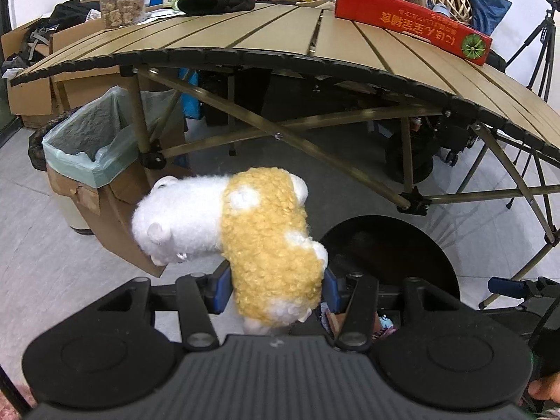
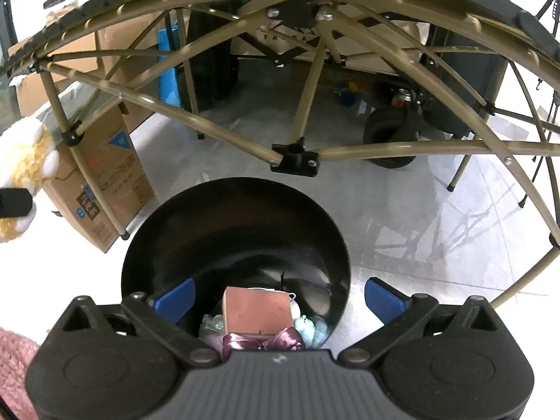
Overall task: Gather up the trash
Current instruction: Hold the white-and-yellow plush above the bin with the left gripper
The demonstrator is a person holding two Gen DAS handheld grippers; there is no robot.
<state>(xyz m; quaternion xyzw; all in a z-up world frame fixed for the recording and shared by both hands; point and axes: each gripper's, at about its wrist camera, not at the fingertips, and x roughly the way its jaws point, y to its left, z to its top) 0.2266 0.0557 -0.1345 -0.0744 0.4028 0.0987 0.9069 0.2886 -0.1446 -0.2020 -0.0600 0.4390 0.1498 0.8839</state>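
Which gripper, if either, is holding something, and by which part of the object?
The left gripper holds a plush toy, clamped across its yellow curly body near the lower end. The right gripper is open, empty, above the black bin.

Plush toy [image 1: 266,245] clamped between the fingers of the left gripper [image 1: 276,288], raised above the floor [image 1: 52,273] in front of the desk [image 1: 266,31]. Round bin [image 1: 392,248] on the floor just right of the toy, before the desk's near edge. Lined cardboard box [image 1: 91,161] on the floor under the desk's left end, beside a desk leg, left of and behind the toy. Long carton [image 1: 413,21] on the desk toward its right edge; jar [image 1: 122,1] near the far left corner. Right gripper [image 2: 278,301] spread wide above the round bin [image 2: 234,231], with a flat box [image 2: 257,311] and other scraps lying inside. Tripod [image 1: 539,45] beyond the desk's right edge.
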